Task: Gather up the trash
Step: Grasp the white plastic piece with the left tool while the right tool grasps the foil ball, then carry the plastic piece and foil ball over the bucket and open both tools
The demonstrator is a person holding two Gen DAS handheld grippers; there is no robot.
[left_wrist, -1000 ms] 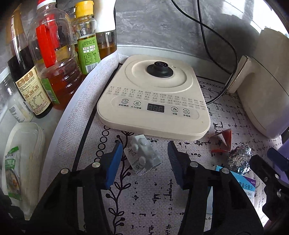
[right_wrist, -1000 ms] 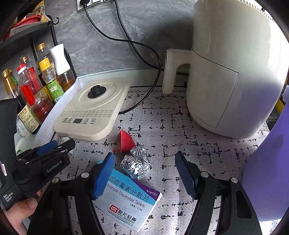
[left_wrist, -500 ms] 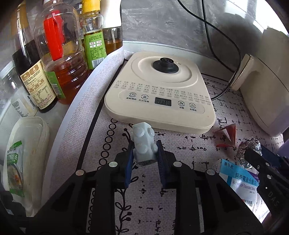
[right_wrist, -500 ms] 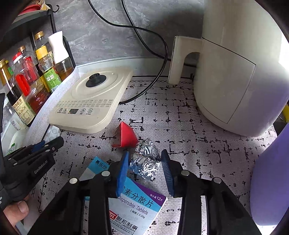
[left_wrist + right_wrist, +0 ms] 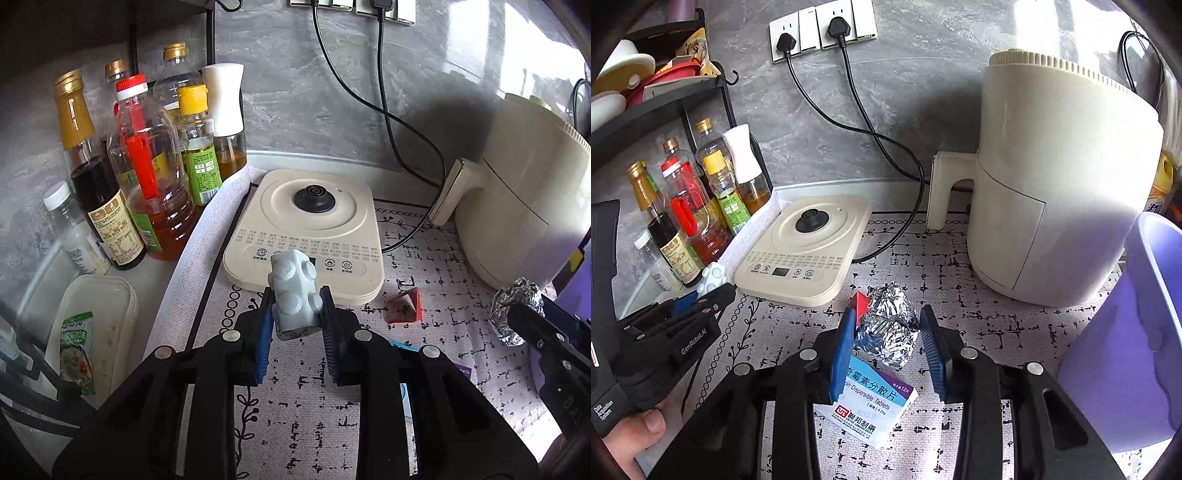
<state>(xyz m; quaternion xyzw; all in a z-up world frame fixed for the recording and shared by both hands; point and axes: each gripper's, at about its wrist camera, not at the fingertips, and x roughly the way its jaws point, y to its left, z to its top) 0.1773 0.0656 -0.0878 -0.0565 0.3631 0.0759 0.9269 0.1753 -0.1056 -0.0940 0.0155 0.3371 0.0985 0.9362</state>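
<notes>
My left gripper [image 5: 295, 314] is shut on a used pill blister pack [image 5: 293, 291], which stands upright between the blue pads, lifted above the mat. My right gripper [image 5: 888, 325] is shut on a crumpled foil ball [image 5: 888, 330], also raised off the mat; the same foil ball [image 5: 515, 314] shows at the right edge of the left wrist view. A tablet box [image 5: 871, 402] lies on the mat under the right gripper. A red folded scrap [image 5: 404, 308] rests on the mat near the cooker base; in the right wrist view the scrap [image 5: 860, 302] peeks out behind the foil.
A cream induction base [image 5: 306, 229] sits ahead, an air fryer [image 5: 1056, 192] to the right with cables to wall sockets. Several oil and sauce bottles [image 5: 147, 177] stand at the left beside a plastic food tub [image 5: 96, 328]. A purple bin [image 5: 1137, 332] stands at the far right.
Both grippers closed, the left on the blister pack and the right on the foil ball, then rose off the mat with them. The views pulled back and up.
</notes>
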